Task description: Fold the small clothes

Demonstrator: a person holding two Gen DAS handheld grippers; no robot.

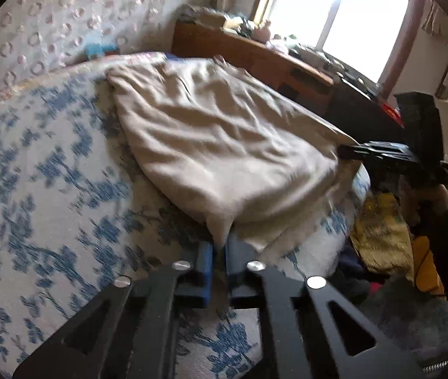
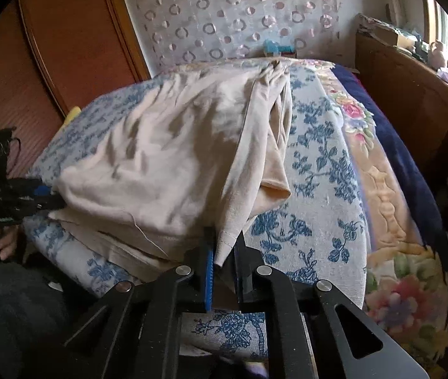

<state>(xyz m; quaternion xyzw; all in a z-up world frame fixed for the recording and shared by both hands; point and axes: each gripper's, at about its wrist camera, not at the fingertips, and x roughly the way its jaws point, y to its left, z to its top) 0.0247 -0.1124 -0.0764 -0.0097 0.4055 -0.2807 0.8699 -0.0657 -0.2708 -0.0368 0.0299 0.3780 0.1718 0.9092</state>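
A cream garment [image 1: 211,145] lies spread and wrinkled on the blue-and-white floral bedspread [image 1: 44,170]. My left gripper [image 1: 220,246] is shut on its near corner, cloth pinched between the blue pads. My right gripper [image 1: 344,153] shows at the garment's right edge, shut on that corner. In the right wrist view the garment [image 2: 161,164] hangs in folds, and my right gripper [image 2: 224,252] pinches a hemmed corner. At far left of that view my left gripper [image 2: 50,200] grips the garment's other corner.
A wooden headboard shelf [image 1: 255,53] full of small items runs under the bright window. A floral quilt [image 2: 381,189] and dark blue blanket lie along the bed's right side. A pile of clothes [image 1: 378,230] sits off the bed. A wooden wardrobe [image 2: 50,47] stands behind.
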